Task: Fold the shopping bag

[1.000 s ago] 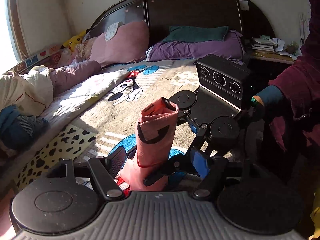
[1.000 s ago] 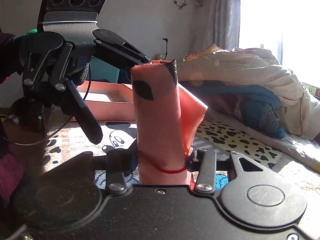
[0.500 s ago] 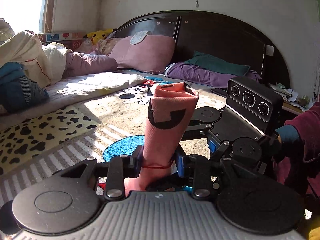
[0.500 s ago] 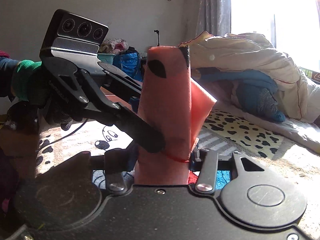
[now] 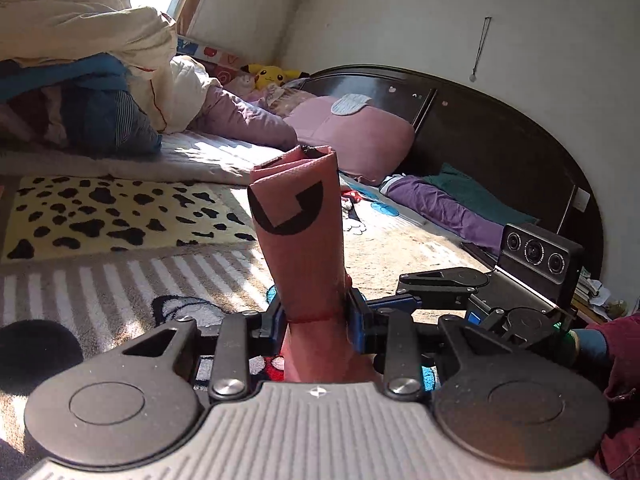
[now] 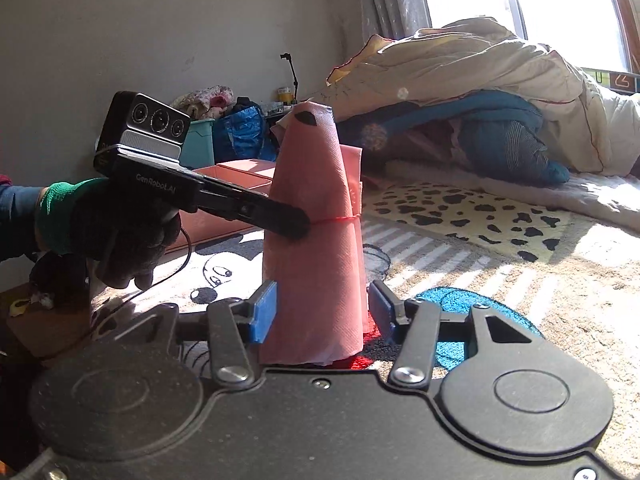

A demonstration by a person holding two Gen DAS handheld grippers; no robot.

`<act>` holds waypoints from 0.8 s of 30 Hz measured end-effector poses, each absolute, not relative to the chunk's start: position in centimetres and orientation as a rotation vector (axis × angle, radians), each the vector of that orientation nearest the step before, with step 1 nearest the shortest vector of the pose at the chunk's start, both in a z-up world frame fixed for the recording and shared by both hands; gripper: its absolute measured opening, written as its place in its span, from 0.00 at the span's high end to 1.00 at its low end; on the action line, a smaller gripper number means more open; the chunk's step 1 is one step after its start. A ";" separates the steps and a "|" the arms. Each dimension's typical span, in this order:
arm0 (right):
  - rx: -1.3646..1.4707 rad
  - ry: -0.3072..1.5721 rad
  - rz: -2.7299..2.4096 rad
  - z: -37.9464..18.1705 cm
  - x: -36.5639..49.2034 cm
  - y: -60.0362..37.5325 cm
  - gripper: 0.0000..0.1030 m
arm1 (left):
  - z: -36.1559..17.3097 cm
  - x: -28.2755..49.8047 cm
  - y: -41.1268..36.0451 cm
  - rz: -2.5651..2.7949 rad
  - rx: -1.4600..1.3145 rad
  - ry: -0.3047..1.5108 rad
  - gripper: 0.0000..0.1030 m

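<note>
left wrist view: the left gripper (image 5: 316,322) has its blue pads pressed on either side of a folded pink shopping bag (image 5: 302,240), jaws narrowed to the width of the roll. the bag stands upright between the fingers, top end up, a black printed mark on its face, a thin red thread around it at pad height. lower end of the bag drops behind the gripper body. the right gripper (image 5: 432,280) sits to the right, black, three lenses on its camera block; its fingers point left toward the bag, tips hidden behind the left gripper's linkage. a dark red sleeve (image 5: 620,360) shows at the right edge. under it all a bed (image 5: 400,248) with a cartoon print sheet, a leopard print blanket (image 5: 120,216), a pink pillow (image 5: 360,140), a yellow plush toy (image 5: 268,76) and a dark curved headboard (image 5: 500,128).

right wrist view: the bag (image 6: 316,240) stands between the right gripper (image 6: 322,312) pads. left blue pad touches the cloth; on the right a sliver of gap shows, so no firm squeeze is visible. jaws are closing, part open. the left gripper (image 6: 296,226) comes in from the left, held by a gloved hand (image 6: 120,232), one black finger crossing the bag at the red thread line; second finger hidden behind the bag. piled cream quilt (image 6: 480,76) at the back right, window above it.
</note>
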State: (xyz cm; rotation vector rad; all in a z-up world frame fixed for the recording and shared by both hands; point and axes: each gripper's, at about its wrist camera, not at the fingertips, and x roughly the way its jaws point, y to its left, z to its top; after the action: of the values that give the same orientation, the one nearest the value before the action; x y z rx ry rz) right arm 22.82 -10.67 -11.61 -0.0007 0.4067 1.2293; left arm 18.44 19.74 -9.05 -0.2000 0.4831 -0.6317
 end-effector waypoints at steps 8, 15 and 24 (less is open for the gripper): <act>-0.108 0.407 1.244 -11.5 21.5 -7.7 0.58 | -10.5 18.5 21.6 -0.556 -0.311 0.509 0.55; -0.091 0.460 1.199 -12.2 22.4 -7.1 0.54 | -11.2 19.3 19.6 -0.478 -0.181 0.542 0.61; -0.105 0.466 1.187 -11.9 22.1 -6.8 0.47 | -10.0 19.4 20.7 -0.506 -0.235 0.562 0.52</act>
State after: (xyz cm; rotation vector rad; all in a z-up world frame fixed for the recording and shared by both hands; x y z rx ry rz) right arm 22.11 -6.82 -11.87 -0.1050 0.4663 1.1867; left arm 19.38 20.72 -9.95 -0.2345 0.5623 -0.5065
